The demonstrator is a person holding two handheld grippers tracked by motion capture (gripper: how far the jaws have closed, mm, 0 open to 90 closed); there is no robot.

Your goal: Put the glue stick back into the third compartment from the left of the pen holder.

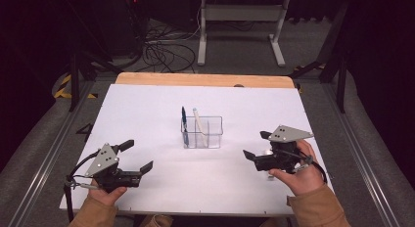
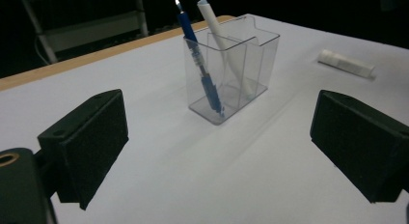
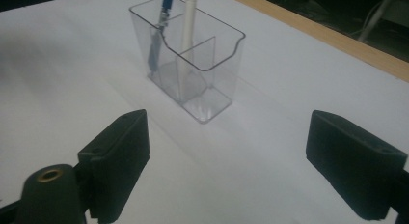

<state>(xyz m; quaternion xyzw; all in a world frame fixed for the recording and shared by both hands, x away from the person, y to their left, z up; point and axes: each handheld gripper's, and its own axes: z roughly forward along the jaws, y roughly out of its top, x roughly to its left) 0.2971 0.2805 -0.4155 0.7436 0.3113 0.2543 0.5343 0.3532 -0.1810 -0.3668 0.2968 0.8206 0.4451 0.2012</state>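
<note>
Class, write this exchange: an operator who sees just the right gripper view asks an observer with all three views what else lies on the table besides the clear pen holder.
Operator: What else lies on the table?
Observer: A white tube lies flat on the table, apart from the holder.
Operator: And the left gripper?
Observer: The left gripper is open and empty, near the table's front left corner.

The white pen (image 3: 189,26) and the blue pen (image 3: 161,21) are cut off at the top edge in the right gripper view; the white tube (image 2: 345,63) looks blurred.
</note>
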